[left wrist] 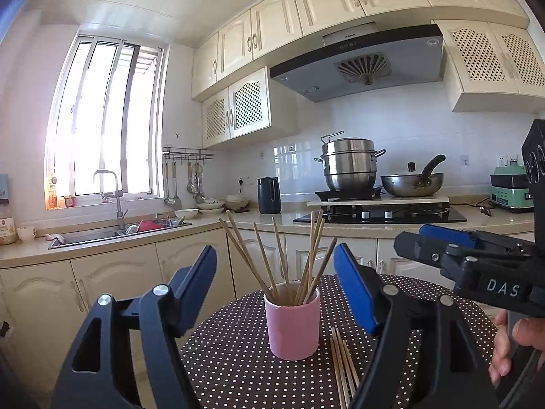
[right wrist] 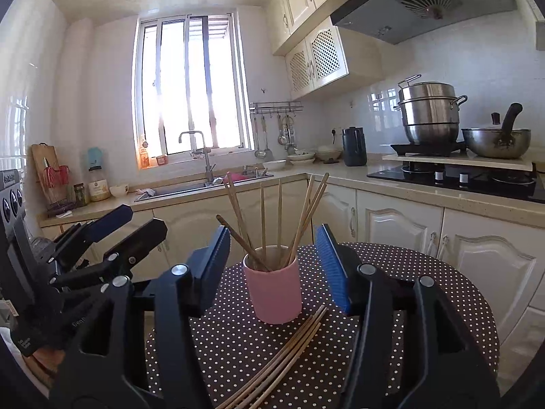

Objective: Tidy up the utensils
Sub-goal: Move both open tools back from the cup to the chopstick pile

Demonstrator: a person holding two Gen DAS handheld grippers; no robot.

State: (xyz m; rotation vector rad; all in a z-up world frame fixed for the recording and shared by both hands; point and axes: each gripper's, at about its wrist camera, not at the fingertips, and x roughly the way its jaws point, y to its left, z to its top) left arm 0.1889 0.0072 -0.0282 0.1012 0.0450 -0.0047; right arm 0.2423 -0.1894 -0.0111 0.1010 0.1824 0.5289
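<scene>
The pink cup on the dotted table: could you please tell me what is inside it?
Several wooden chopsticks stand in the pink cup, leaning outward in different directions. Their lower ends and the cup's bottom are hidden by its wall.

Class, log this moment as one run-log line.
left gripper: open | right gripper: open | pink cup: upright, holds chopsticks | loose chopsticks: on table

We are in a home kitchen: cream cabinets along the top, a range hood upper right, a gas stove with steamer pot, a sink lower left.

Pink cup (upright), chopsticks beside
</scene>
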